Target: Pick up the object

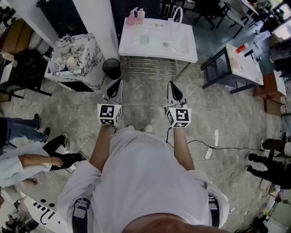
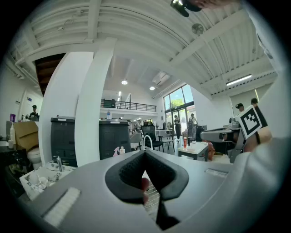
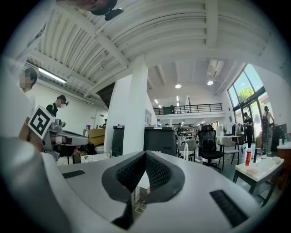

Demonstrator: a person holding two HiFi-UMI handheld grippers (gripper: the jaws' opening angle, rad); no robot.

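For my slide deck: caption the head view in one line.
Person facing a white table, left tongs and right tongs shut and empty, pink spray bottle at its far edge.

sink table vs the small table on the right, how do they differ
The sink table stands straight ahead, square to the person; the small table stands off to the right, turned at an angle. The sink table has a metal rack beneath; the small table has a dark frame. The sink table carries a pink bottle and a tap; the small table carries a small red thing. Both have white tops.
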